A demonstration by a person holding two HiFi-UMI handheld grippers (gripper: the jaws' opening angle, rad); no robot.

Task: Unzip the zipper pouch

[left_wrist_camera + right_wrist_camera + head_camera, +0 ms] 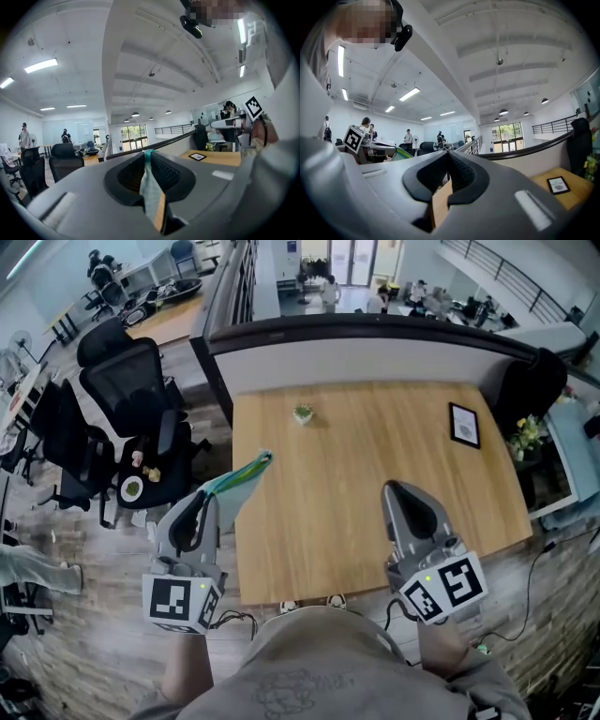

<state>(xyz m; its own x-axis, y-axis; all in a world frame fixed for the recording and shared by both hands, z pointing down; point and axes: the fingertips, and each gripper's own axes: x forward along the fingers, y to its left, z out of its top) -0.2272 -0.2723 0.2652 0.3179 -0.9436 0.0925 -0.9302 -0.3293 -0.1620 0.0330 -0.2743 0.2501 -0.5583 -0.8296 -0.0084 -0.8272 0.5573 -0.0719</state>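
Note:
A teal-green zipper pouch (pixel 240 475) hangs in the air over the table's left edge, its free end pointing up and to the right. My left gripper (pixel 201 500) is shut on its lower end. In the left gripper view the pale teal fabric (pixel 150 187) is pinched between the dark pads and runs up to the tips of my left gripper (pixel 148 154). My right gripper (pixel 395 493) hovers over the table's front right part, shut with nothing in it. The right gripper view shows my right gripper (pixel 448 155) with its pads meeting, and the pouch (pixel 404 153) as a green sliver at the left.
The wooden table (pixel 375 474) carries a small potted plant (pixel 303 414) at the back and a framed card (pixel 464 425) at the far right. Black office chairs (pixel 131 399) stand to the left, with a low partition (pixel 375 357) behind the table and flowers (pixel 527 434) at the right.

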